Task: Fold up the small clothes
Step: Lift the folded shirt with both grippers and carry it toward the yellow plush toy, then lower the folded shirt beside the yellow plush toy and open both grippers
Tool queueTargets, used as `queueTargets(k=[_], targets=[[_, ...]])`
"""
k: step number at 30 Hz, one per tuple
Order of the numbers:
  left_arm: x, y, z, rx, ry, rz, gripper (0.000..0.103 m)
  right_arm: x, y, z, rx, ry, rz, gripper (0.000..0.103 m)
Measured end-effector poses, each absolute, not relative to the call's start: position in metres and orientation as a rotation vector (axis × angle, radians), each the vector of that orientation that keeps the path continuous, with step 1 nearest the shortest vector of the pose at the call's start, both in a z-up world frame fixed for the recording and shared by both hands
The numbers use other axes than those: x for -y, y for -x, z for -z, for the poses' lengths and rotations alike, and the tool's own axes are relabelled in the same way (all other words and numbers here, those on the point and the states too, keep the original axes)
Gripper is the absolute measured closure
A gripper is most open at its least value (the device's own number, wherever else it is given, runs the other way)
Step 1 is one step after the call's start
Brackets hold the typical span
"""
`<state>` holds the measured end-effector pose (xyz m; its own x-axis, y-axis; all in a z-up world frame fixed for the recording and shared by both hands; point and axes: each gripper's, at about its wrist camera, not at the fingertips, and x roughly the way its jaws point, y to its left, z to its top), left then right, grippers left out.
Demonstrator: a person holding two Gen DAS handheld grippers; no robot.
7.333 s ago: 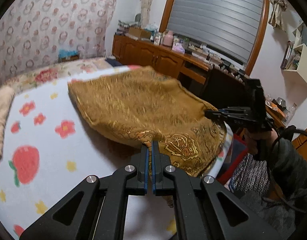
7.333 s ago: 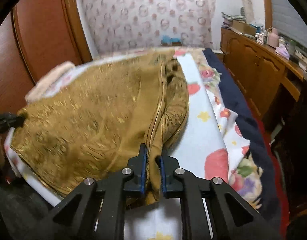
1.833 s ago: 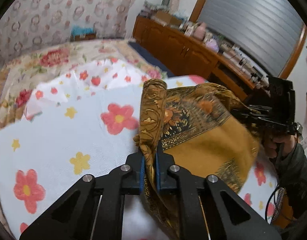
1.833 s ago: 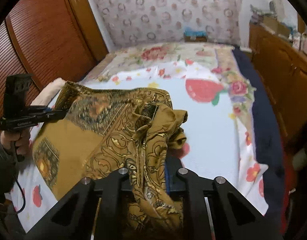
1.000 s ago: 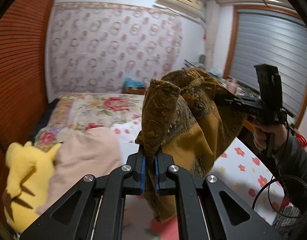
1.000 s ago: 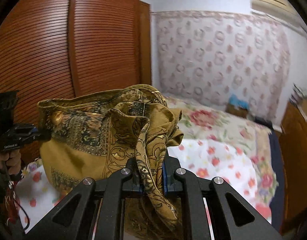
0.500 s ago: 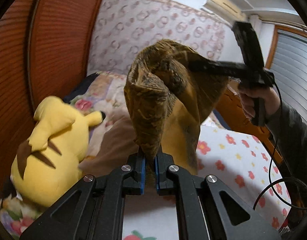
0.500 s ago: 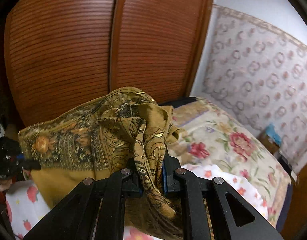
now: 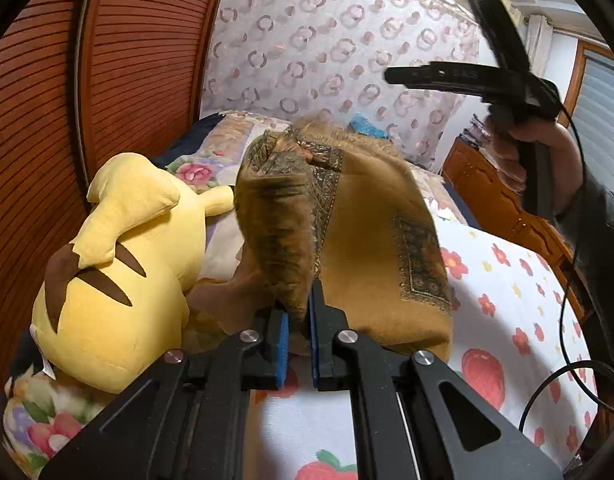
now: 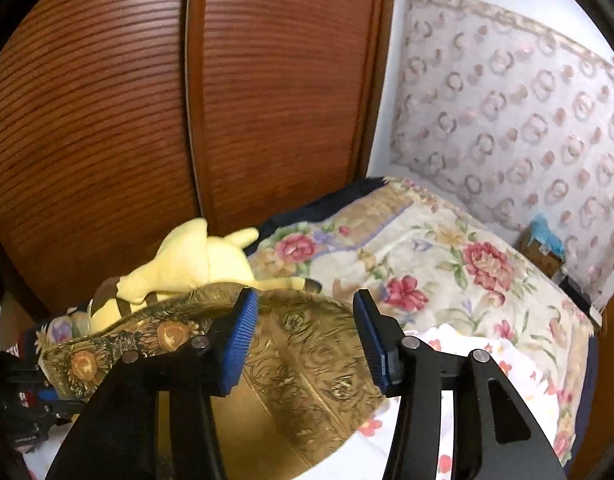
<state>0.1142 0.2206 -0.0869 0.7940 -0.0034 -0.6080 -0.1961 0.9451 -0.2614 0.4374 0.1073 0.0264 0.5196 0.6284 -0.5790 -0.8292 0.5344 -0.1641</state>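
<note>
A golden-brown patterned cloth droops over the bed beside a plush toy, blurred with motion. My left gripper is shut on one bunched edge of it, and the fabric rises between the blue pads. In the right wrist view the cloth lies below my right gripper. Its jaws are opening, and the blue pads stand apart without pressing on the fabric. From the left wrist view the right gripper hangs in the air above the cloth, held by a hand. The left gripper shows dimly at the cloth's left corner.
A yellow plush toy lies left of the cloth against a louvred wooden wardrobe. A beige folded fabric sits under the cloth. The bed has a white flowered sheet and a floral quilt. A wooden dresser stands right.
The right gripper has opened and let go of the cloth, which has dropped away from it towards the bed. The left gripper keeps its hold and has sunk a little.
</note>
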Motion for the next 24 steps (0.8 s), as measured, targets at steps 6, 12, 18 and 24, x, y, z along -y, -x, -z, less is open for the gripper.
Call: queueTargets(k=[6,12,18,24], targets=[[-0.218,-0.111,0.080,-0.630,0.252,-0.152,0.053,-0.093,-0.412,0.019,-0.549,0.447,-0.895,0.051],[-0.211,-0.097,0.056,-0.557,0.177,-0.192,0.017,-0.058,-0.396,0.031,-0.581,0.335,-0.867,0.051],[-0.189,-0.096,0.041,-0.549,0.139,-0.183,0.016,-0.008,-0.351,0.025,-0.550,0.287,-0.835,0.051],[-0.157,-0.093,0.032,-0.530,0.149,-0.133,0.016,0.046,-0.290,0.014,-0.500,0.230,-0.800,0.045]])
